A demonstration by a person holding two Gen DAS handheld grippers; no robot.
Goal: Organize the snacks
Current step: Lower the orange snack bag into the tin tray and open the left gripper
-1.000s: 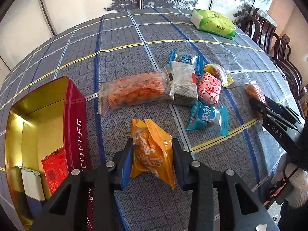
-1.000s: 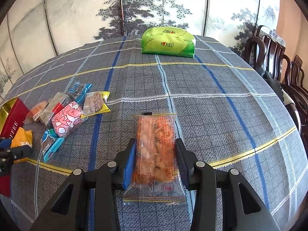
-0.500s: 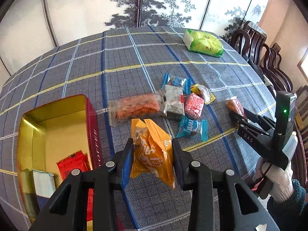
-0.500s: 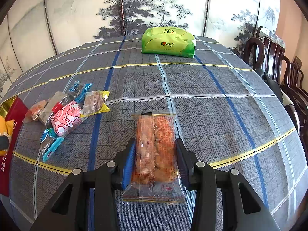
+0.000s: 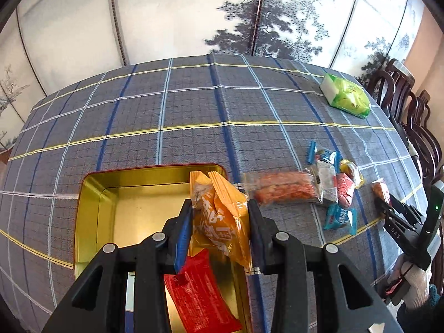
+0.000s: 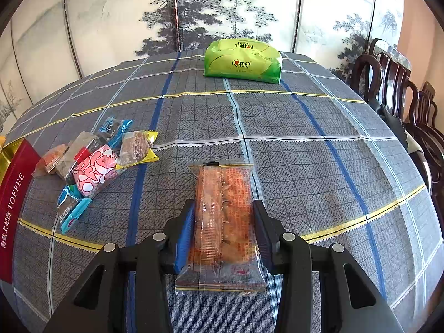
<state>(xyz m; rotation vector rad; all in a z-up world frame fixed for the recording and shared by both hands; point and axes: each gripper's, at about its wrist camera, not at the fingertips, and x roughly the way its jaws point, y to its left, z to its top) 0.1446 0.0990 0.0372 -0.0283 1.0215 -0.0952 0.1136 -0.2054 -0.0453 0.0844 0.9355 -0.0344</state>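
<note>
Left wrist view: left tongs (image 5: 220, 223), pinching the orange snack packet (image 5: 219, 216), have carried it from the table (image 5: 194, 116) to above the gold-lined toffee tin (image 5: 91, 194); release near the rim risks it dropping outside or onto the red packet (image 5: 197, 294). Right wrist view: right tongs (image 6: 223, 226) pinch a clear-wrapped orange snack bar (image 6: 223, 222) resting on the plaid cloth; slippery film may slide. Painted folding screen (image 6: 222, 8) and dark chairs (image 6: 394, 83) border the table.

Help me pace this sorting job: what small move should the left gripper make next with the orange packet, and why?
Probably lower it a little and let go. The left gripper is shut on the orange snack packet, which hangs over the open toffee tin, above the red packet already inside. The gold floor beside that packet looks free, so a release there should land the packet in the tin.
</note>
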